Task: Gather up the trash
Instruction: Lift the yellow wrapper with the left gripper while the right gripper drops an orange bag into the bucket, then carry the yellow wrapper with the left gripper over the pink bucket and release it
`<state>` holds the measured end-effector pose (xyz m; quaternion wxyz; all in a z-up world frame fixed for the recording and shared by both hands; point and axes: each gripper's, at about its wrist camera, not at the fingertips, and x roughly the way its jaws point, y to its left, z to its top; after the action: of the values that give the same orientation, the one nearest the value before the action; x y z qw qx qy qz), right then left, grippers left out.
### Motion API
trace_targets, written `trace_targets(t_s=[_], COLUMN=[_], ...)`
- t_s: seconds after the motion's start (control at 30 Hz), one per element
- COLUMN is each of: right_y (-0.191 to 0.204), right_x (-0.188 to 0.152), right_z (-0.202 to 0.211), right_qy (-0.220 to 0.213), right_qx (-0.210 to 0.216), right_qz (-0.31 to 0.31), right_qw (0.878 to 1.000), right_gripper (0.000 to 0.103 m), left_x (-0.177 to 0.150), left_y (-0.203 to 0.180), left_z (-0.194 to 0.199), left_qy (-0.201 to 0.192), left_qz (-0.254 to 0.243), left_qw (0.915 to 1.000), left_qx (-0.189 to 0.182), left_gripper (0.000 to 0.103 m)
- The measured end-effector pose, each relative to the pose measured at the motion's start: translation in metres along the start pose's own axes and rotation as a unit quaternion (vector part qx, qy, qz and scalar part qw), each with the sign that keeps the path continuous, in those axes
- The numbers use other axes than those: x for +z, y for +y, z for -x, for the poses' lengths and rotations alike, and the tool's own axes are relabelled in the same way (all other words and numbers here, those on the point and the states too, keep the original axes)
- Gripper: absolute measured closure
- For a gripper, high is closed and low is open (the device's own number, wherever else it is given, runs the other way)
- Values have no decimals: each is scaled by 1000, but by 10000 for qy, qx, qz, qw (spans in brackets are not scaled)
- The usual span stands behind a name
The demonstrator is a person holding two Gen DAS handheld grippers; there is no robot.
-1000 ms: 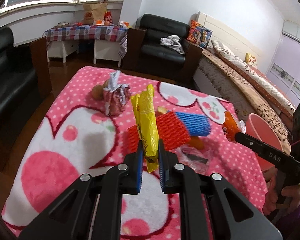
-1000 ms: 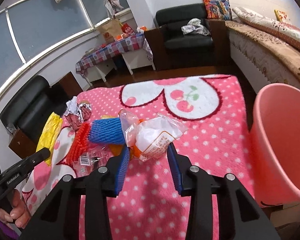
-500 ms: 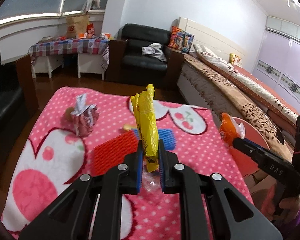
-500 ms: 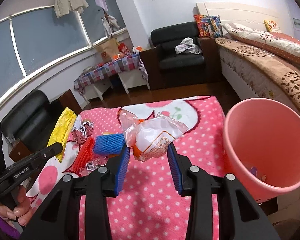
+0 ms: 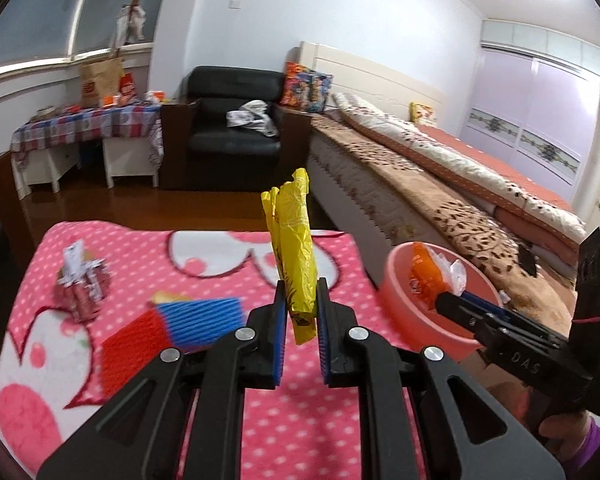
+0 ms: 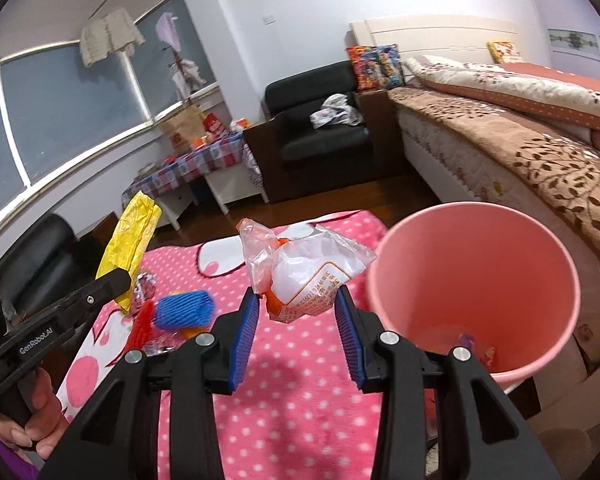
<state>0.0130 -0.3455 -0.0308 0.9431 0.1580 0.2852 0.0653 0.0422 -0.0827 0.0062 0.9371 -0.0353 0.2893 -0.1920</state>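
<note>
My left gripper (image 5: 302, 312) was clamped on a yellow wrapper (image 5: 296, 256) that stood upright above the pink dotted blanket (image 5: 236, 408). My right gripper (image 6: 296, 312) pinched a clear and orange plastic bag (image 6: 300, 272), held just beside the rim of the pink bin (image 6: 476, 288). A blue and red foam net (image 5: 172, 324) and a crumpled foil wrapper (image 5: 82, 284) lay on the blanket.

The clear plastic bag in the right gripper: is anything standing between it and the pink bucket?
Nothing visible does. The clear plastic bag, held in the right gripper, hangs just beside the rim of the pink bucket, whose mouth is open with only a few scraps at the bottom.
</note>
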Motion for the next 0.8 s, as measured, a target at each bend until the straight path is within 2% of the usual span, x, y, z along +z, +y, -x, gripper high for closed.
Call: trace_targets(t_s=[0.43, 0.8], right_y=[-63, -106], right_x=[6, -2], right_z=[29, 26], right_qy=[-268, -200], right_qx=[-564, -827], right_qz=[-446, -833], right_qw=[9970, 9929], right_gripper=[64, 63], left_x=[8, -3], left_y=[-72, -119], left_z=[-33, -74], left_qy=[86, 506], left_qz=[-539, -911], left_qw=[9957, 9883], left_qx=[-747, -1113], left_gripper=[90, 90])
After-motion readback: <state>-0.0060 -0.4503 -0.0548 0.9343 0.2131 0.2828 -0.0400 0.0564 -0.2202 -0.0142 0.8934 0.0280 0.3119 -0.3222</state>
